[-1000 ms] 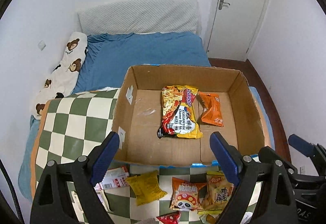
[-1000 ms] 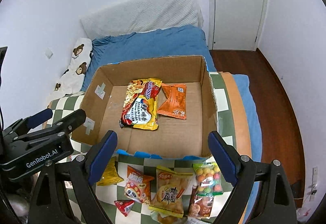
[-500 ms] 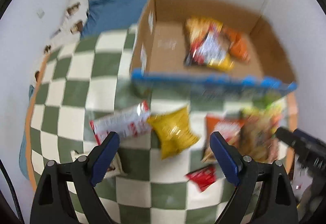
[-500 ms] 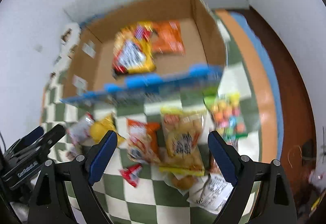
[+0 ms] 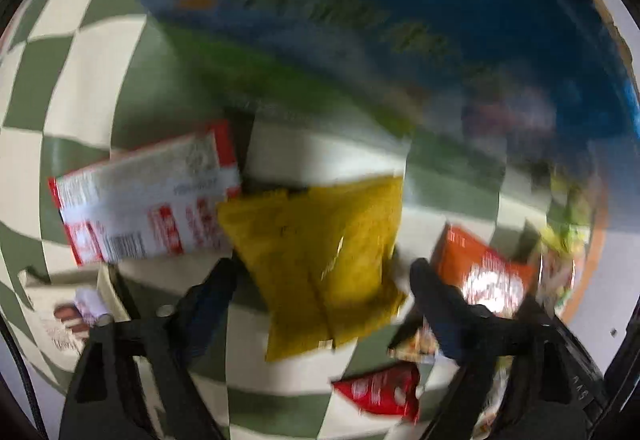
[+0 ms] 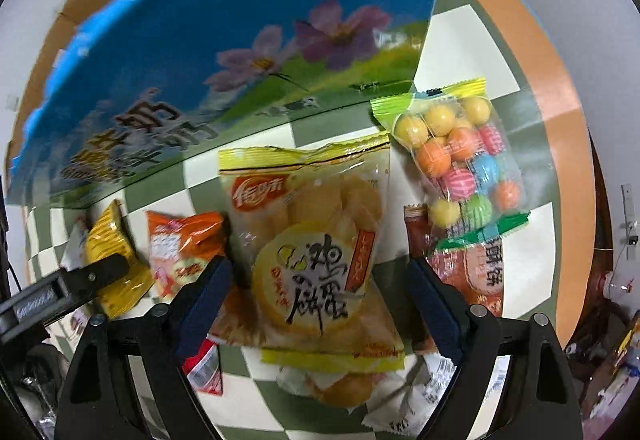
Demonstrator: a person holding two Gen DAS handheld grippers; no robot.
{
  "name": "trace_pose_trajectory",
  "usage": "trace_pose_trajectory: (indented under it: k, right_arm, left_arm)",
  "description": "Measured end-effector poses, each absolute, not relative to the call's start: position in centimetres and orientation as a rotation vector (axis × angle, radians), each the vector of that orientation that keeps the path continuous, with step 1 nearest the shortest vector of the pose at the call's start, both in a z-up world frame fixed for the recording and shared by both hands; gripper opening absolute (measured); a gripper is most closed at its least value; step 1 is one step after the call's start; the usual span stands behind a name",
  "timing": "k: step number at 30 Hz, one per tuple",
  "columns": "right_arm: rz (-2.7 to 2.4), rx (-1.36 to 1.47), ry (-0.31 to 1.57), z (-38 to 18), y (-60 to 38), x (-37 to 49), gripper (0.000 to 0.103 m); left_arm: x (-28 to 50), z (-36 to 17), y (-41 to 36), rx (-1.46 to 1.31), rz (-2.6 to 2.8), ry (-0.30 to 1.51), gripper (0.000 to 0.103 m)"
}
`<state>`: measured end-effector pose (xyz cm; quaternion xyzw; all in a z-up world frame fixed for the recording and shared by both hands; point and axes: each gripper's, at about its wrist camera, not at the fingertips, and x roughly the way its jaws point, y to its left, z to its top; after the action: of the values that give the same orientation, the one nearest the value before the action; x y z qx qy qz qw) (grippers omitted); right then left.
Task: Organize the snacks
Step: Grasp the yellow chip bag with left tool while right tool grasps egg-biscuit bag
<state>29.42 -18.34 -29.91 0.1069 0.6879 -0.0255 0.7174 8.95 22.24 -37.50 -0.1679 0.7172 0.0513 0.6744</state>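
Left hand-held gripper [image 5: 322, 280]: jaws spread wide, nothing held; it sits low over a plain yellow snack packet [image 5: 320, 260] that lies flat on the green-and-white checked cloth [image 5: 80, 52], the packet between the two fingers. A white-and-red packet [image 5: 148, 196] lies just left of the yellow one, its corner touching or overlapping it; an orange packet [image 5: 484, 276] lies to the right, and a small red packet [image 5: 380, 392] lies nearer the camera. The left view is motion-blurred, so print is unreadable. Right hand-held gripper [image 6: 318, 284]: jaws likewise wide apart, empty, poised over a large yellow biscuit bag [image 6: 312, 240] resting between the fingers on the cloth. A clear bag of coloured candy balls [image 6: 460, 160] lies to the right of it, overlapping a red packet [image 6: 476, 272] below. An orange packet [image 6: 184, 244] lies to the left. The blue printed outer wall of the cardboard box [image 6: 240, 48] stands just behind the snacks.
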Motion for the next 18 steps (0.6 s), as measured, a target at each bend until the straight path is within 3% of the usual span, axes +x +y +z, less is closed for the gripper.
trace_pose_trajectory:
  k: [2, 3, 6, 18]
  right_arm:
    - [-0.056, 0.241, 1.536, -30.8, -18.4, 29.7, 0.078]
    - [-0.049, 0.248, 1.539, -31.2, -18.3, 29.8, 0.069]
    - [-0.049, 0.222, 1.539, -31.6, -18.2, 29.3, 0.060]
    - [0.054, 0.244, 1.647, -32.7, -18.6, 23.6, 0.060]
  left_arm:
    - [8.9, -37.5, 21.7, -0.336, 0.105, 1.609, 0.056]
    - [8.6, -37.4, 21.4, -0.314, 0.092, 1.610, 0.055]
    - [7.3, -37.1, 21.0, -0.267, 0.073, 1.610, 0.052]
    - [-0.6, -38.3, 21.1, -0.251, 0.063, 1.668, 0.056]
